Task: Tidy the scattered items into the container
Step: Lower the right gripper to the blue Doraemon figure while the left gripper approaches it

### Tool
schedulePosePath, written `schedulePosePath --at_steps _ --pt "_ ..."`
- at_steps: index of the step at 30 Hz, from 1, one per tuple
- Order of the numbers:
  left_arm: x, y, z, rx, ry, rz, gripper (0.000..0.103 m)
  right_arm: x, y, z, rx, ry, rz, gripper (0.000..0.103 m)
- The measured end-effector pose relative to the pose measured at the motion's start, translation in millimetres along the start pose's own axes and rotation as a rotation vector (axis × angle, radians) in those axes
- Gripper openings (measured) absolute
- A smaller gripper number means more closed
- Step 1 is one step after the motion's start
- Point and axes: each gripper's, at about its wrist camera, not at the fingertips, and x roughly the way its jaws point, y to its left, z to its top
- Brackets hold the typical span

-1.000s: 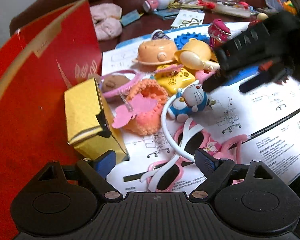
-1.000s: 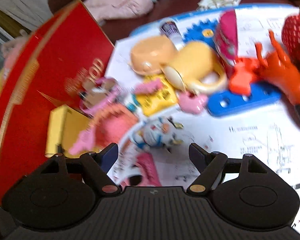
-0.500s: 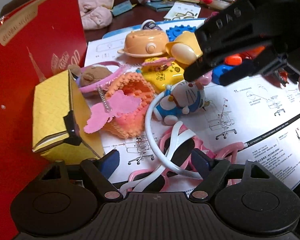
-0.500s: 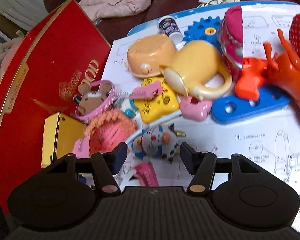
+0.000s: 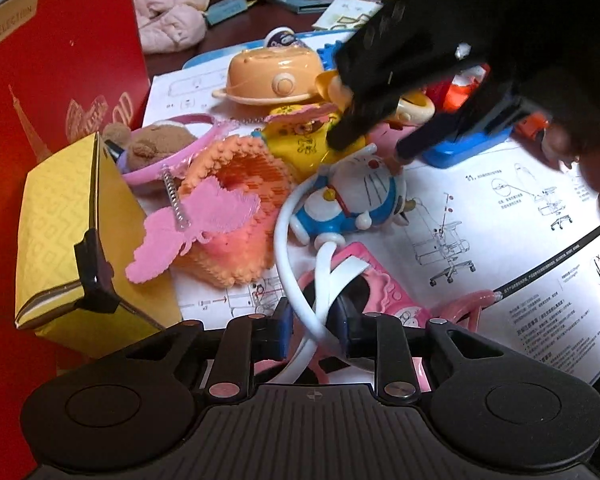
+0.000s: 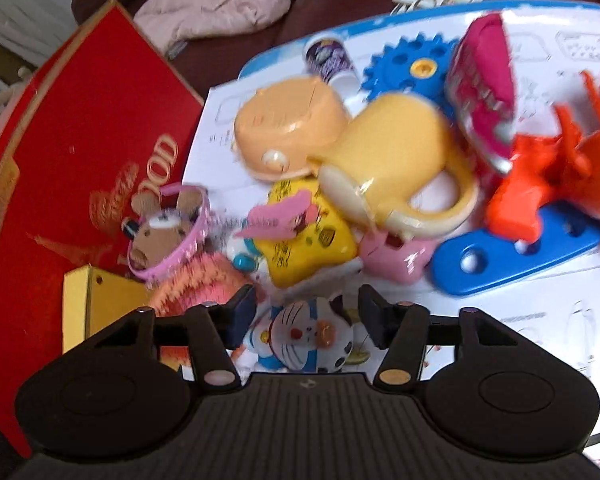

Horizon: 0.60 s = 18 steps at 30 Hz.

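Your left tongs (image 5: pixel 314 326) are closing on the white strap (image 5: pixel 296 280); your right tongs (image 6: pixel 308 316) are narrowing around the Doraemon toy (image 6: pixel 304 338), not yet gripping. The whole pile is left to tidy.

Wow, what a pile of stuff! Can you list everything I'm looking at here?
Red box: one, red with gold print, far left.
Yellow box: one, leaning against the red box.
Blue cat figure: one, blue and white, between the right tool's fingers.
White band: one, between the left tool's fingers, over pink glasses.
Orange bowl: one, upside down, behind.
Yellow jug: one, beside the bowl.
Blue gear: one, behind the jug.
Instruction sheet: one, white, under the toys.
Left tool: closing on the band.
Right tool: closing around the cat figure.
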Motion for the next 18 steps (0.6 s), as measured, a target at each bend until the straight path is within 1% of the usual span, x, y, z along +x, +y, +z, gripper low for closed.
schedulePosePath --at_steps 2,5,8,11,13,15,18 --pt "-2 -2 2 0.019 -0.020 0.004 0.018 4 -1 -6 -0.008 0.010 -0.011 0.053" --pt "-6 -5 6 0.039 -0.070 0.006 0.018 0 -6 -14 -0.022 0.029 0.013 0.052" --pt "-7 -6 13 0.041 -0.099 -0.013 0.018 -6 -10 -21 -0.025 0.048 0.029 0.052" --pt "-4 -9 19 0.044 -0.102 -0.027 0.018 -11 -15 -28 -0.011 0.050 0.036 0.051" --pt "-2 -14 21 0.066 -0.103 -0.033 0.018 -15 -18 -33 -0.005 0.048 0.040 0.051" --pt "0 -19 22 0.089 -0.100 -0.038 0.018 -18 -22 -37 0.001 0.046 0.041 0.051" --pt "1 -19 20 0.092 -0.089 -0.054 0.018 -24 -29 -41 -0.003 0.041 0.033 0.051"
